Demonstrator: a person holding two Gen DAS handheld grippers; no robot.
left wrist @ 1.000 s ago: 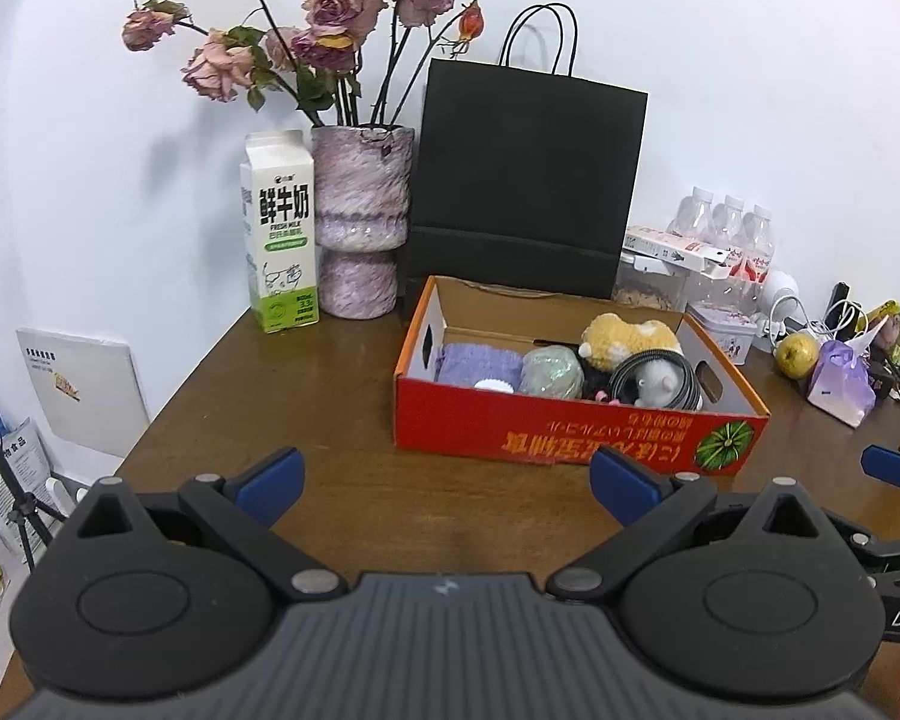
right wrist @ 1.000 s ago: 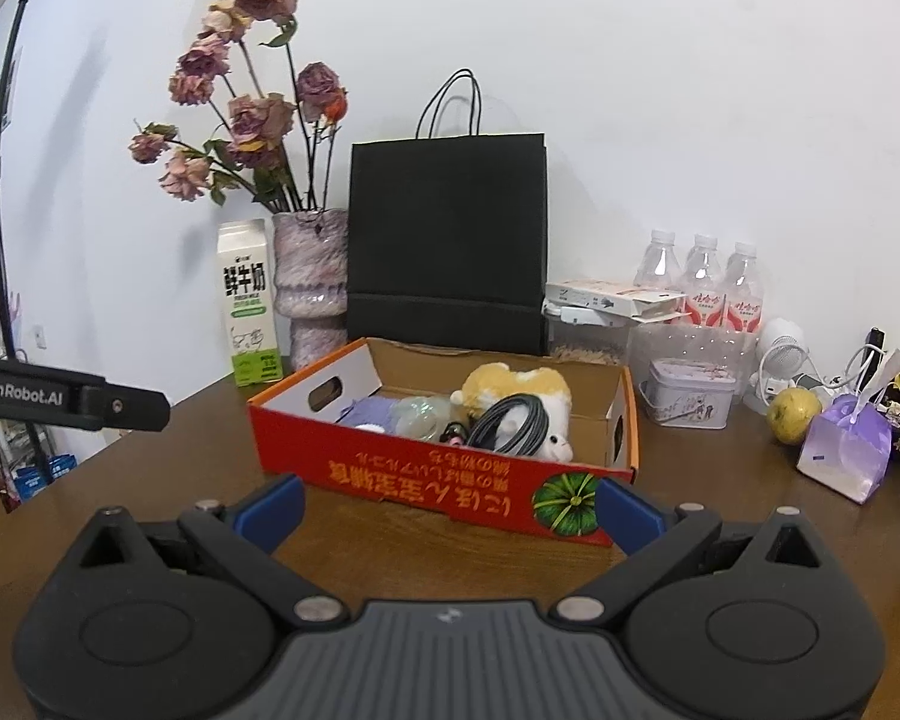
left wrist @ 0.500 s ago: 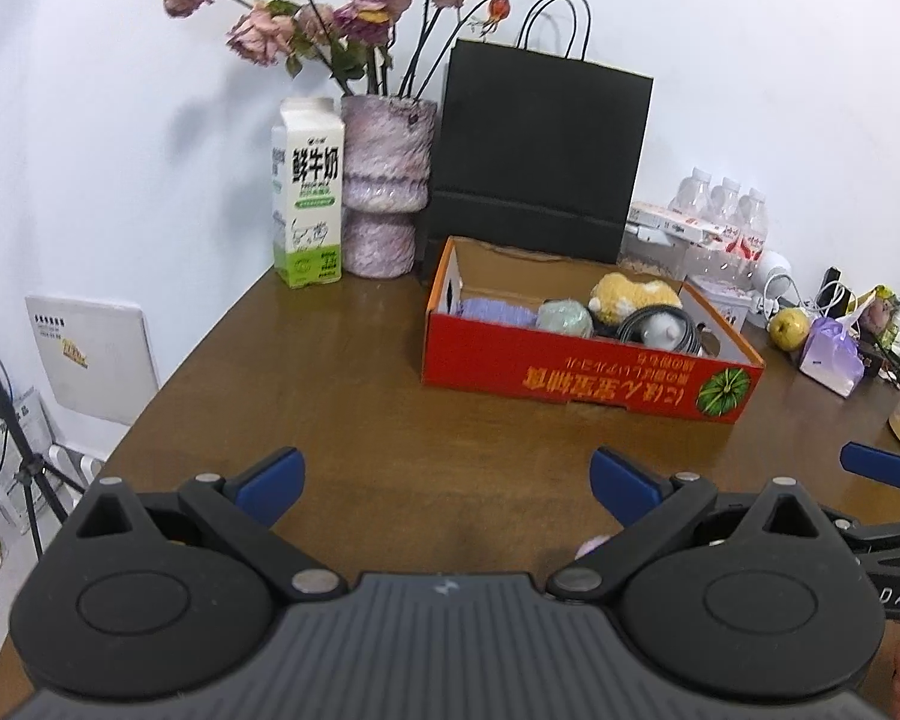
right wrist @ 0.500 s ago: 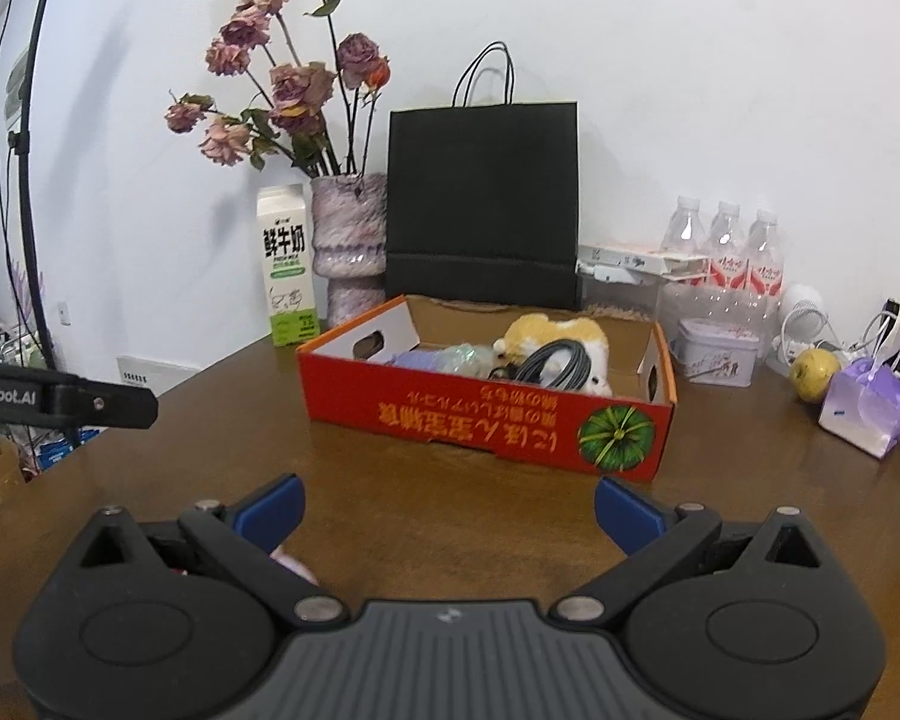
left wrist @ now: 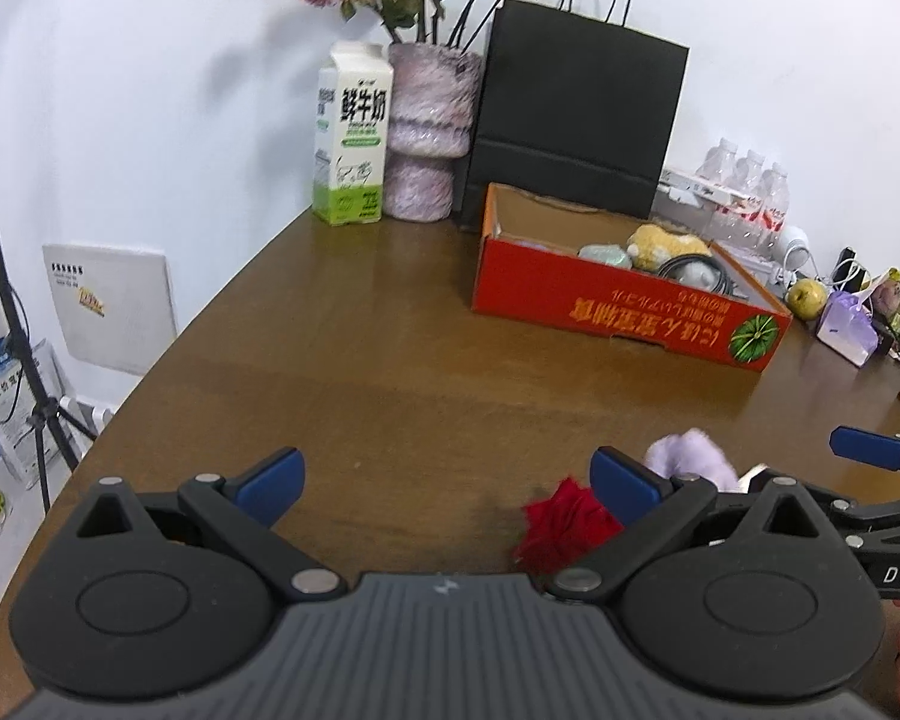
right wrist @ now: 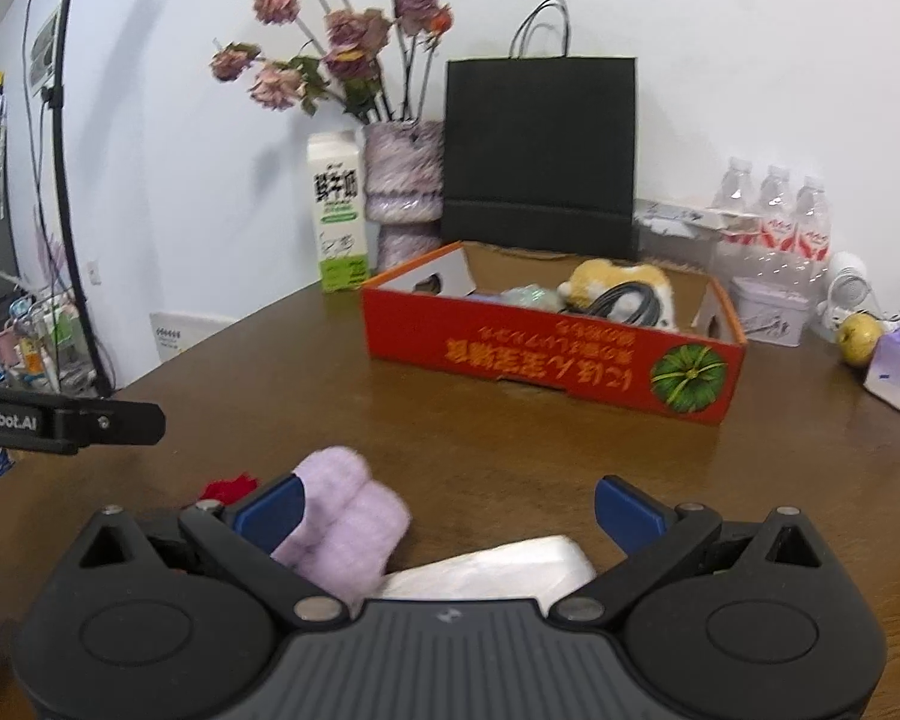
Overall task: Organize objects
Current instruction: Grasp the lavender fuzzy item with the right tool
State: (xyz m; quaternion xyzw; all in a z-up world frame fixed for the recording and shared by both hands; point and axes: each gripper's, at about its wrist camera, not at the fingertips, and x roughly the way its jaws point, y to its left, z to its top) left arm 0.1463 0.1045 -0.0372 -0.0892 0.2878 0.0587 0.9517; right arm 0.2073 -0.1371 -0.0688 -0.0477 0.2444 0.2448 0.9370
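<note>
Left gripper (left wrist: 447, 489): jaws apart, nothing between them, held low over the front of the bench (left wrist: 390, 360). Right gripper (right wrist: 447, 510): jaws apart, nothing gripped, also low at the near edge.

Loose items lie at the near edge: a lilac fluffy sock (right wrist: 345, 531) just beside the right gripper's left finger, a white plastic-wrapped packet (right wrist: 498, 570) touching it, and a red fabric piece (left wrist: 564, 531) just beside the left gripper's right finger. The red cardboard box (right wrist: 546, 354) stands well apart toward the wall, holding a plush toy (right wrist: 612, 282), a coiled cable and other soft items.

Assessment: the step in hand appears to be picking up the sock. Recommended: shift the right gripper leftward so the sock sits centred between the fingers, descend close to the bench, close across its bulk, and keep the packet out of the grip. The sock should compress, so close fully.
</note>
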